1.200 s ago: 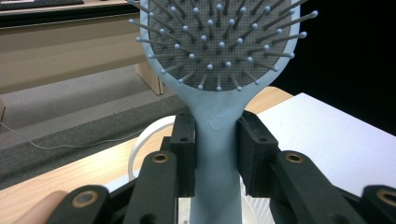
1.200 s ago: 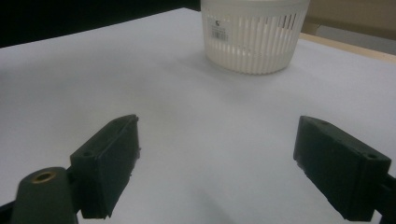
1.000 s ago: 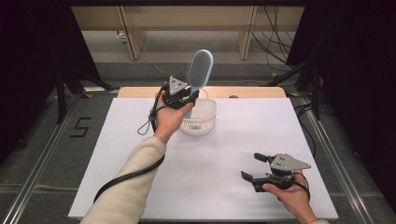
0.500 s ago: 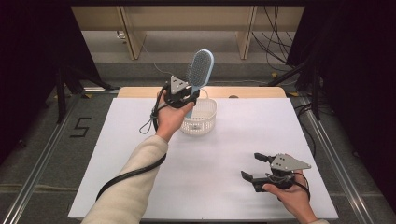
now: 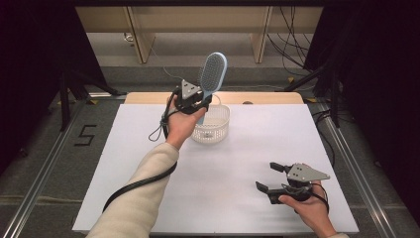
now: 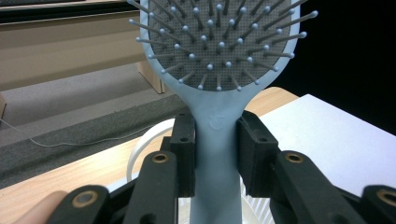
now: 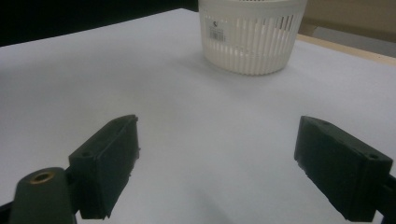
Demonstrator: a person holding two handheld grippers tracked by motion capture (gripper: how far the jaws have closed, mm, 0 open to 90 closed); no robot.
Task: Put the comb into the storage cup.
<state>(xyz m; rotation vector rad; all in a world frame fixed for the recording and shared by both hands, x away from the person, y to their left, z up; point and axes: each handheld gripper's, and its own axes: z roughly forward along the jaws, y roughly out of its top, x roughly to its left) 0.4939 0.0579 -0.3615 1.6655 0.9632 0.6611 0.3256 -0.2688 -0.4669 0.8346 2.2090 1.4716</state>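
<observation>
A light blue hairbrush (image 5: 213, 74) is held upright above the white slotted basket (image 5: 218, 126) at the back of the table. My left gripper (image 5: 202, 101) is shut on its handle; in the left gripper view the pads (image 6: 184, 154) press both sides of the handle (image 6: 217, 154), with the bristled head (image 6: 219, 42) above. Near the table's front right, my right gripper (image 5: 266, 177) rests low over the white surface, jaws wide apart and nothing between them. In the right gripper view the right gripper (image 7: 217, 161) faces the basket (image 7: 252, 37).
The white table sheet (image 5: 148, 163) covers a wooden top whose far edge (image 5: 267, 97) shows behind the basket. Beyond it lie a grey floor, cables and dark stands. A cable trails from the left gripper down along the sleeve.
</observation>
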